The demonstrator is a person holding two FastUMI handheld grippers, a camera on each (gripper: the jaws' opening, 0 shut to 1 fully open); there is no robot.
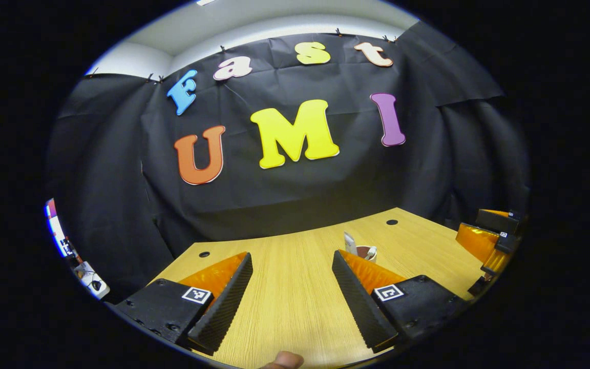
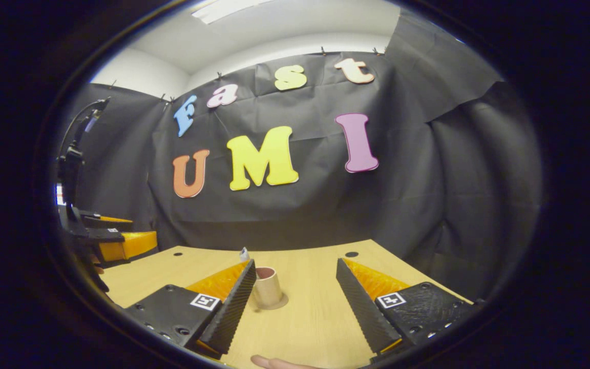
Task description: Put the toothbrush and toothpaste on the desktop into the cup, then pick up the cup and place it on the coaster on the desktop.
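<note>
In the right gripper view, a tan cup (image 2: 267,289) stands upright on a round coaster (image 2: 280,303) on the wooden table (image 2: 315,318). It sits just right of my left finger, ahead of the open right gripper (image 2: 296,262), which holds nothing. A white toothpaste end (image 2: 244,253) pokes up beside the cup's rim, its lower part hidden by that finger. In the left gripper view the cup (image 1: 364,251) peeks over my right finger, with the toothpaste (image 1: 350,242) and a white toothbrush end (image 1: 372,252) sticking out. The left gripper (image 1: 292,255) is open over bare table.
The right gripper's body (image 1: 492,238) shows at the table's right edge, and the left gripper's body (image 2: 116,241) at the far left. Round cable holes (image 1: 392,222) (image 2: 351,254) lie near the back edge. A fingertip (image 1: 285,360) shows at the bottom.
</note>
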